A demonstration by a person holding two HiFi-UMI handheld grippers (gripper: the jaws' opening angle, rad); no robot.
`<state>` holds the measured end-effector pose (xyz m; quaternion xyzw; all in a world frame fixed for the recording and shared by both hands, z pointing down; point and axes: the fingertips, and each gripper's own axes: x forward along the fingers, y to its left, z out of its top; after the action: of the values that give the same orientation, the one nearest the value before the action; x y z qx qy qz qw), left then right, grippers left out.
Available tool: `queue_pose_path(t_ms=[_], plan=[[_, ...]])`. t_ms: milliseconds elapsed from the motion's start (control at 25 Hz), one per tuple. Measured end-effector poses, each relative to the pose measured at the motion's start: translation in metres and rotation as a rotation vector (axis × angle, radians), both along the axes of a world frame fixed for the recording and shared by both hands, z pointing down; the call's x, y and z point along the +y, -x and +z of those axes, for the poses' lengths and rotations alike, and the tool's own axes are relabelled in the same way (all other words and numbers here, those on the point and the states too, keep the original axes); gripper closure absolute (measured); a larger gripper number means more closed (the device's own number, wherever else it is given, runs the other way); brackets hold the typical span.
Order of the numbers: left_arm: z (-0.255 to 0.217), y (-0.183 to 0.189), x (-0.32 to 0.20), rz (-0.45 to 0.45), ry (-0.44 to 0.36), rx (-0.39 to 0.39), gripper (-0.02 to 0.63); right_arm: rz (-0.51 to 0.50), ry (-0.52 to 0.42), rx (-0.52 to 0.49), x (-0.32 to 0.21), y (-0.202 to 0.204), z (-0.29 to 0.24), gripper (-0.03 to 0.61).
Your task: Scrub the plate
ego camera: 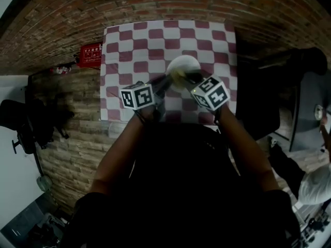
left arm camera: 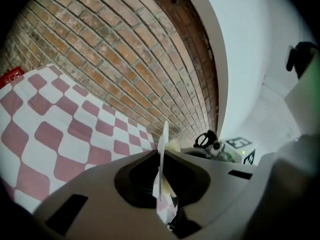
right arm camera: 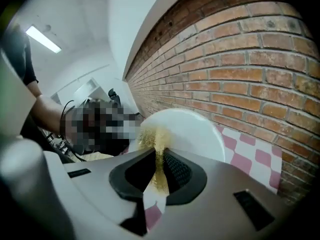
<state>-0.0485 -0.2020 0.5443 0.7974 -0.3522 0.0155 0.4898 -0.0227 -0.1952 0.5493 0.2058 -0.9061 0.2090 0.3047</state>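
Your left tongs (left arm camera: 161,159) are clamped on the rim of the white plate (left arm camera: 163,136). The plate stands edge-on between the jaws and rises just past their tips. Your right tongs (right arm camera: 159,159) grip a yellow scrub pad (right arm camera: 152,139). The pad pokes out beyond the tips and appears to lie against the plate's face directly ahead of them. The two tongs meet at the plate, tips close together, over the surface with its red-and-white checked cloth (ego camera: 134,40).
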Motion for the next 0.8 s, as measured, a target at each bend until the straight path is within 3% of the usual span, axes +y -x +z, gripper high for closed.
queue_pose_path(t_ms=[120,280,520,800], plan=[[-0.029,0.007,-0.010,-0.091,-0.054,0.031,0.580,-0.036,-0.004,0.007,0.016,-0.006,-0.007,0.534],[-0.046,0.016,-0.004,-0.139,-0.076,-0.017,0.583,-0.027,-0.006,0.041,0.025,-0.027,-0.005,0.534],[-0.045,0.005,0.029,-0.127,-0.028,0.008,0.586,0.075,-0.031,0.103,-0.001,-0.079,-0.008,0.534],[-0.050,-0.033,0.049,-0.048,-0.031,0.003,0.584,0.093,-0.182,0.166,-0.039,-0.093,-0.051,0.534]])
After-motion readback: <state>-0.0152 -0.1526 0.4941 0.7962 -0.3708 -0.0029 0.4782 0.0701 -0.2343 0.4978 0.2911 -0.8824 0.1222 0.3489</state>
